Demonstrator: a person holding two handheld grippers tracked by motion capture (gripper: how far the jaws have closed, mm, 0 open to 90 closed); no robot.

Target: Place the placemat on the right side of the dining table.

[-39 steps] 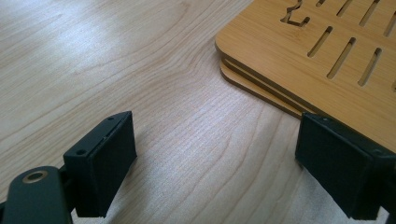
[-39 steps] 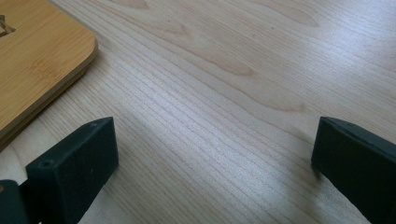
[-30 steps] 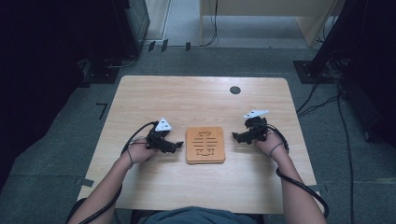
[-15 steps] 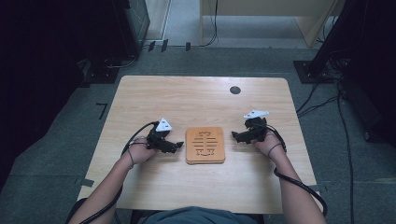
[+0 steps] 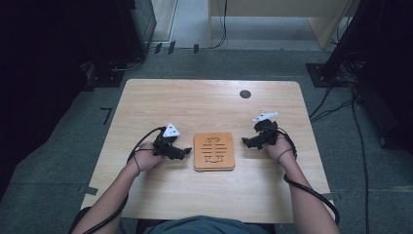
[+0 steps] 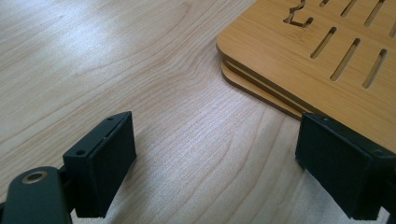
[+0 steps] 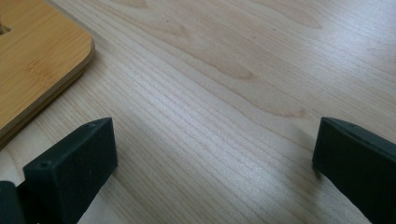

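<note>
Across the high view, a pale wooden table [image 5: 209,105] stands on grey carpet, its grain running along its length, with a small dark round grommet [image 5: 245,94] set near the far edge right of centre; at the table's middle, closer to the near edge, lies a stack of square bamboo boards [image 5: 214,151] with rounded corners, the top one pierced by rows of short slots around a central cut-out figure, and the left gripper view shows at least two board edges [image 6: 261,81] lying one on the other, flat on the tabletop; from the near edge come the person's two forearms, each hand holding a black gripper with a cable trailing back along the wrist; the left gripper [image 5: 183,152] sits just beside the stack's left edge, low over the table, its grey three-cornered plate [image 5: 171,130] on top, and in its own view its jaws stand well apart, one over bare wood and the other at the stack's edge, though whether that jaw touches the boards cannot be told; the right gripper [image 5: 246,143] sits near the stack's right edge with a gap of bare table between, also carrying a pale plate [image 5: 265,116], and in its own view its jaws are likewise spread wide over bare wood, clamping nothing, with one rounded corner of the stack [image 7: 44,56] lying off to the side
</note>
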